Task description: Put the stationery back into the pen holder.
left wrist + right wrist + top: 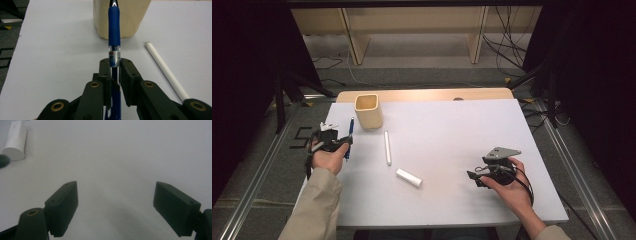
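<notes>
A blue pen (350,130) lies along the table's left side, its tip pointing at a beige cup (368,111). My left gripper (344,141) is shut on the pen's clear barrel. In the left gripper view the pen (114,32) runs straight out between the jaws of that gripper (114,65) toward the cup (130,17). Low on the right of the table, my right gripper (473,178) rests in the person's hand. Its jaws stand wide apart in the right gripper view, where the gripper (116,192) is open over bare tabletop with nothing between them.
A thin white stick (387,148) lies right of the pen, seen close by (166,71) in the left gripper view. A short white cylinder (409,177) lies near the table's middle, also at the top left (15,140) of the right gripper view. The white table (452,130) ends in edges on every side.
</notes>
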Demonstrator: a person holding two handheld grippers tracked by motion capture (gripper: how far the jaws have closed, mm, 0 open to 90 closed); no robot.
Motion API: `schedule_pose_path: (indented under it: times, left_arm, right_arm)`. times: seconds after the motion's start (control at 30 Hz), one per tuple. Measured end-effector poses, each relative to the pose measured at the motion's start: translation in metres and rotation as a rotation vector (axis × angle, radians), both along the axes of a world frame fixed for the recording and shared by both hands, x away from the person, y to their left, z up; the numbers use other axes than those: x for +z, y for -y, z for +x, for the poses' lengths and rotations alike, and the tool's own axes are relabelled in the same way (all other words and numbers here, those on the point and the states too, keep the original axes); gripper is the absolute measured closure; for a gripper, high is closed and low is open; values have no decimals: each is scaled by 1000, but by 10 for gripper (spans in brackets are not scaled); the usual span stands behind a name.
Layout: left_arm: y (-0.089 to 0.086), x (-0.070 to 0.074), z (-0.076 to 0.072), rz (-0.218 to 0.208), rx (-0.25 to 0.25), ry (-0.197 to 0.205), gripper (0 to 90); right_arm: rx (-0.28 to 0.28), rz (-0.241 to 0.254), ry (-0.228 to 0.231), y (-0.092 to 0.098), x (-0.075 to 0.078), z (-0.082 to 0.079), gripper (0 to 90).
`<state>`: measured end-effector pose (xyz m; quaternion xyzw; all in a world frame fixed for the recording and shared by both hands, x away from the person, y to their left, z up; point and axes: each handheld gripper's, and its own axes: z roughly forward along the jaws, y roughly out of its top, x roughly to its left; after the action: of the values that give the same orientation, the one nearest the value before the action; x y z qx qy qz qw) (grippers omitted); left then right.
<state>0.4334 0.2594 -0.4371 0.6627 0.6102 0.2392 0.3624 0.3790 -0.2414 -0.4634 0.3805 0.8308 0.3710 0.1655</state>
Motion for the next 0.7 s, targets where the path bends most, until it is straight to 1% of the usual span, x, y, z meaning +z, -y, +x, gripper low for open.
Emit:
schedule_pose_path:
  times: [0.07, 0.17, 0.43, 0.5, 0.7]
  left_arm:
    - [0, 1, 0, 5, -1, 8, 794]
    - [0, 3, 0, -5, 1, 23, 794]
    - [3, 7, 2, -4, -12, 53, 794]
    - [4, 7, 3, 4, -28, 53, 794]
    - [6, 10, 5, 21, -36, 80, 794]
  right_arm:
    - [0, 0, 1, 0, 0, 0, 208]
    - [0, 0, 0, 0, 0, 0, 208]
    - [-2, 0, 1, 0, 0, 0, 208]
    - [-3, 1, 1, 0, 0, 0, 208]
    - [-4, 4, 2, 0, 0, 0, 208]
